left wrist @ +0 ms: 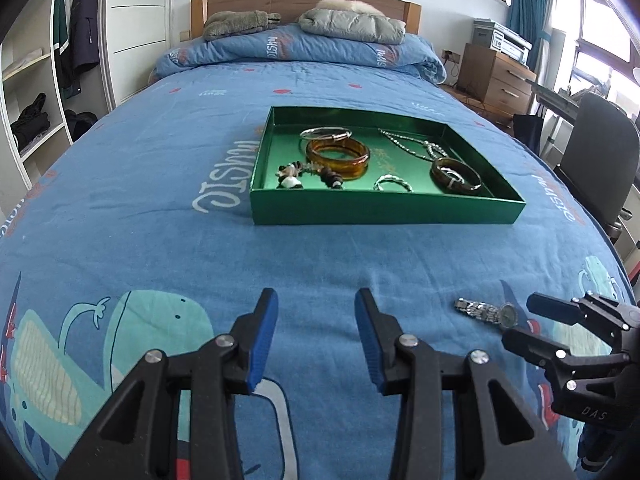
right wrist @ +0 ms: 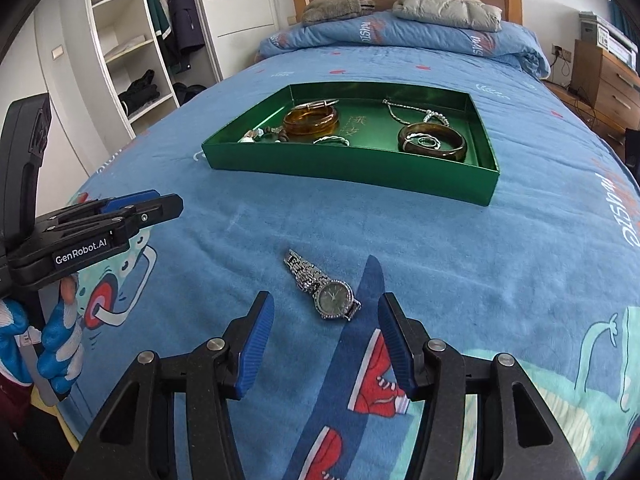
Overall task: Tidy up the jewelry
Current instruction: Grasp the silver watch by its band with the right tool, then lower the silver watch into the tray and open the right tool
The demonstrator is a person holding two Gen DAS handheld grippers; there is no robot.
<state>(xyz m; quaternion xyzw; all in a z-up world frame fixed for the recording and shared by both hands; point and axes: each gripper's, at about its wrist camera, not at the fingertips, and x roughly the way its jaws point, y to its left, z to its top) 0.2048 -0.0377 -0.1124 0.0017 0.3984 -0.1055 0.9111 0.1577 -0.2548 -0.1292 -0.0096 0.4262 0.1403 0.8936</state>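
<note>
Blue bedspread [right wrist: 520, 240] under both tongs, printed with teal whales, red sneakers, small red marks and white-and-orange lettering; ahead of the tongs a glossy green tray [right wrist: 352, 168] with faint gold characters on its floor; in it a translucent amber bangle [right wrist: 311, 121], a dark brown bangle [right wrist: 433, 141], a thin silver bangle [left wrist: 326, 133], a silver chain necklace [left wrist: 412, 145], a twisted silver ring [left wrist: 393, 183], a brown, black and white bead bracelet [left wrist: 308, 176]; just ahead of the right gripper [right wrist: 326, 350] a silver watch [right wrist: 323, 290] with grey-green dial; both grippers black with ribbed blue pads, left gripper [left wrist: 316, 338] the same; gloved hand beside the left one blue and white
</note>
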